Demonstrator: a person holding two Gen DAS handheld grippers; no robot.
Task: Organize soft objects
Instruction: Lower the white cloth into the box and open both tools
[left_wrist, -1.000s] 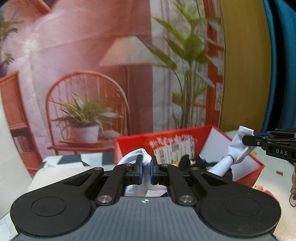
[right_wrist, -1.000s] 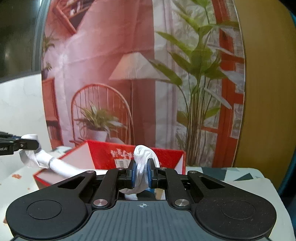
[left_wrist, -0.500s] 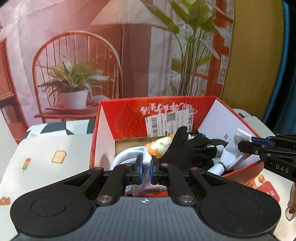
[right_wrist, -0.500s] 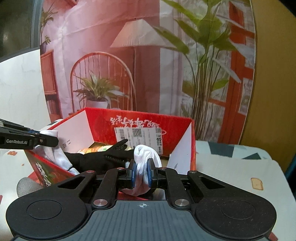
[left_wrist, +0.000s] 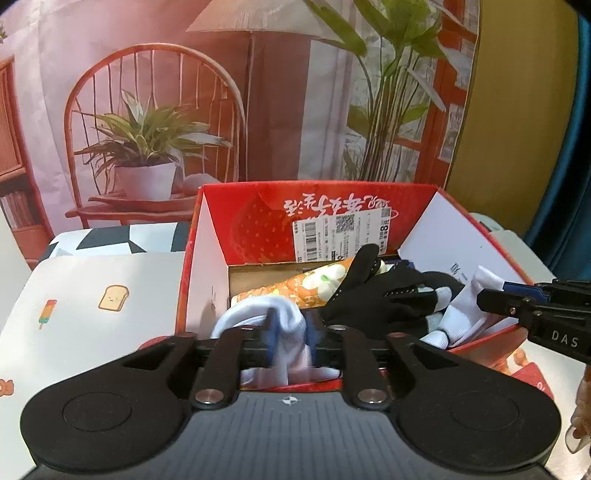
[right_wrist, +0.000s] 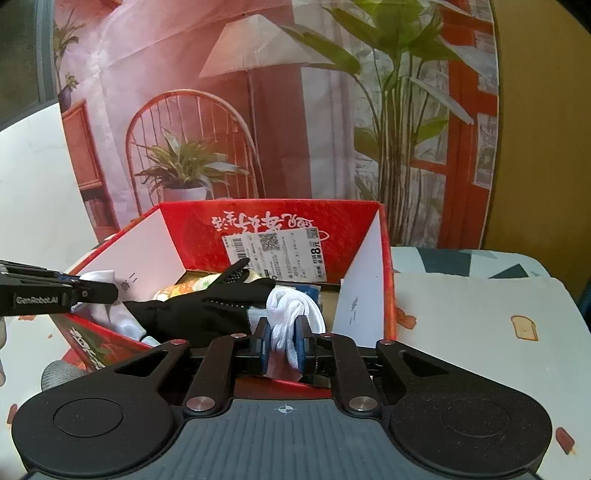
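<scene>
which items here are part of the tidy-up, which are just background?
Job:
- white sock between left gripper pads, jaws opening
- its other end in right gripper, jaws opening
- red box
- black glove
- orange floral cloth

Background:
- printed backdrop
- patterned table mat

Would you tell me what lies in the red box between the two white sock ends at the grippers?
In the right wrist view, a black glove lies between them, over an orange floral item.
</scene>
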